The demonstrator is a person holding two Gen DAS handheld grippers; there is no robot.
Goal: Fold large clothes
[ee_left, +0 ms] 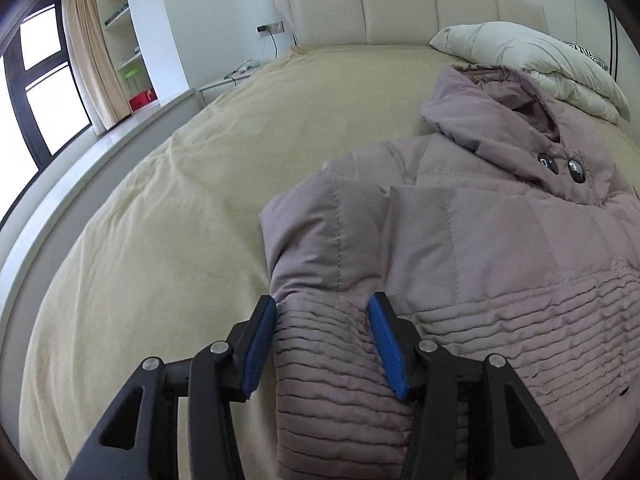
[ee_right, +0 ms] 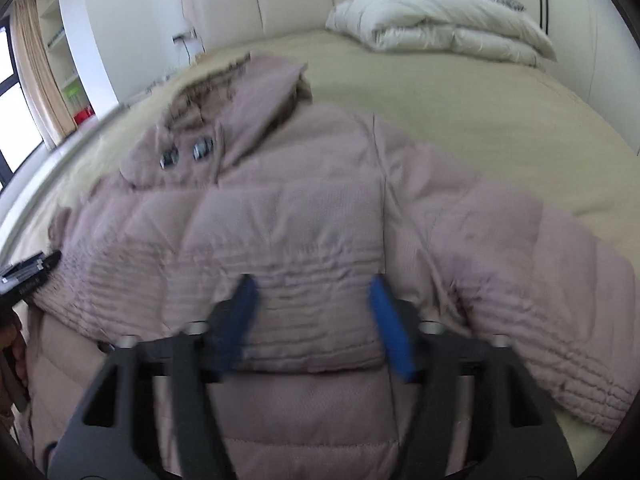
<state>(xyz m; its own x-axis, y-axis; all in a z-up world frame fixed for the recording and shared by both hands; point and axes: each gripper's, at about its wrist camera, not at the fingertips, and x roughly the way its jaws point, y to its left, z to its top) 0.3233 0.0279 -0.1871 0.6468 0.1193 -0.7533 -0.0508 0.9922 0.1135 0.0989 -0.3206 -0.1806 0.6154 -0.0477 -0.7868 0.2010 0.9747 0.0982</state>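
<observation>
One big bed under everything, tan cover reaching up to the padded headboard, white duvet bunched in the far right corner. Spread across the right half of that bed, nearer the foot edge: the mauve puffer coat, front up, hood pointing at the headboard, two dark buttons below the collar.

Left sleeve already swung in over the body, ribbed cuff toward the foot edge. Right sleeve lying out on the cover toward the bed's right edge, not yet folded in.

Left hand-held gripper straddling the ribbed cuff, blue pads apart with the fabric loose between them, no pinch visible. Right hand-held gripper hovering over the coat's waist band, pads spread wide, holding nothing; that view blurred, so contact hard to judge.

Best play, by the look of it: lay the left sleeve flat, pressing out trapped air, then grab the right sleeve near the cuff. Deep bite needed — puffy, slick shell likely to slip. Keeping both sleeves parallel should square up the later hem-to-collar fold.
</observation>
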